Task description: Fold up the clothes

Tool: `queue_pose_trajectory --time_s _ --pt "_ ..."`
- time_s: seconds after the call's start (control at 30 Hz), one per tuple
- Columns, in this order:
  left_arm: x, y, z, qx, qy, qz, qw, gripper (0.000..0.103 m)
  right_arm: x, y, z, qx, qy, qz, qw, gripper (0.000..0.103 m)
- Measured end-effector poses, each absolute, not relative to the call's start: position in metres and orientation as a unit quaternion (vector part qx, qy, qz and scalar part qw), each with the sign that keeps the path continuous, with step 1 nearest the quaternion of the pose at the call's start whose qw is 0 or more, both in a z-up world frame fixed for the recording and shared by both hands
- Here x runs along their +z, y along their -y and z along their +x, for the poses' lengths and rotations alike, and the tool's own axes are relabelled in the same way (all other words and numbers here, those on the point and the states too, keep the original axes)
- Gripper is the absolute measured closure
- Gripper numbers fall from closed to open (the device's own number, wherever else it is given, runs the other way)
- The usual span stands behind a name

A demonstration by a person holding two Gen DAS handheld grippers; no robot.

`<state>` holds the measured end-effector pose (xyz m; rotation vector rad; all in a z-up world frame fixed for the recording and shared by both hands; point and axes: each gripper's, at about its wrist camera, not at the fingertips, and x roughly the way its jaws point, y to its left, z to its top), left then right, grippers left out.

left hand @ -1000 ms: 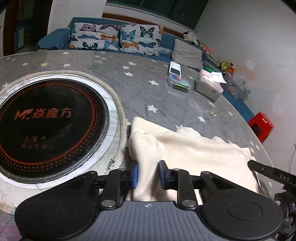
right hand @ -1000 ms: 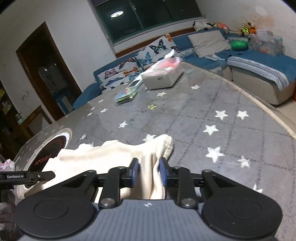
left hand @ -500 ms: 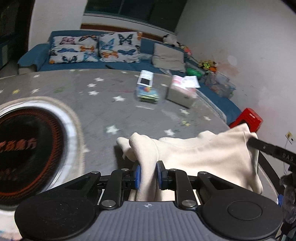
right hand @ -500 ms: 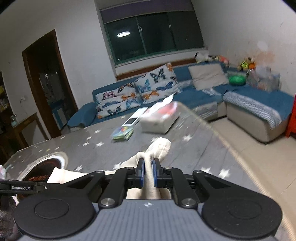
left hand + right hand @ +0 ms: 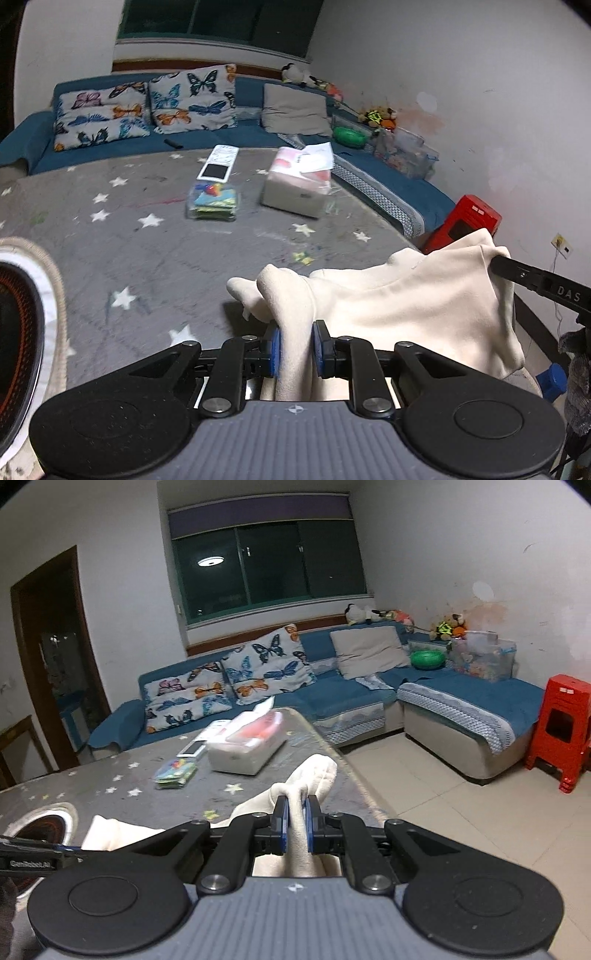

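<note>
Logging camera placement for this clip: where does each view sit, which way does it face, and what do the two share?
Left wrist: rides the left gripper, facing across the grey star-patterned table toward the blue sofa; its blue-padded fingers pinch the cream fleece garment; the right gripper's arm enters at right.
Right wrist: rides the right gripper, facing the sofa and dark window; its fingers pinch the garment's other end.
Shared: garment, table, white tissue box, red plastic stool.
</note>
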<state>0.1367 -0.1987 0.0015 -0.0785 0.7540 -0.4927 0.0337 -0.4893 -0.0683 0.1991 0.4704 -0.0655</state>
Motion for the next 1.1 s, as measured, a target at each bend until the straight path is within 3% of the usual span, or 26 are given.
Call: queue_pose_trajectory --time_s 0.83,0.87,0.93,1.1 --pt "0.002 0.216 0.143 -0.221 -0.369 -0.005 0.903 0.078 -0.101 0.516 0.04 -0.078 -0.269 0.112 0.953 0.092" --pt "0.002 0.215 0.144 -0.219 -0.369 -0.004 0.903 0.078 -0.101 0.516 0.04 -0.079 -0.269 0.112 0.953 0.091" --pt "0.003 0.213 0.144 -0.215 -0.368 -0.005 0.905 0.065 -0.101 0.517 0.041 -0.081 -0.27 0.112 0.953 0.091" --pt "0.005 0.208 0.146 -0.206 -0.364 -0.004 0.908 0.064 -0.098 0.511 0.042 -0.069 -0.272 0.108 0.954 0.091"
